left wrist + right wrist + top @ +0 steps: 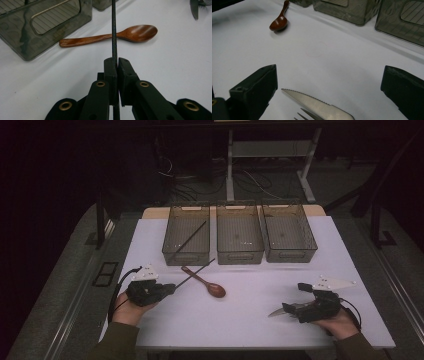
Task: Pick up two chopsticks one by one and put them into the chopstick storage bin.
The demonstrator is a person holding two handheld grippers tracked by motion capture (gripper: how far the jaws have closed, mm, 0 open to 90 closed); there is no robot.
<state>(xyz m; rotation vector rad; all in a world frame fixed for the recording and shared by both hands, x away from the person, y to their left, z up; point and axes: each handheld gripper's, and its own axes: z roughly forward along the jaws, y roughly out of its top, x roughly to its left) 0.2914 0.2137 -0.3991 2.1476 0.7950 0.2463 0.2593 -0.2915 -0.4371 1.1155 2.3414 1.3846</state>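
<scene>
Near the left bin (186,240), a chopstick (114,37) is clamped.
Left gripper (117,65) pinches it above the wooden spoon (110,37); right gripper (329,85) stands open around a knife (317,105).

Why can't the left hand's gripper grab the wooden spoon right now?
Probably it can't yet: the left gripper is already shut on a black chopstick. The wooden spoon lies close ahead on open table, so nothing else blocks it once the chopstick is put down.

No readable text — none anywhere.
</scene>
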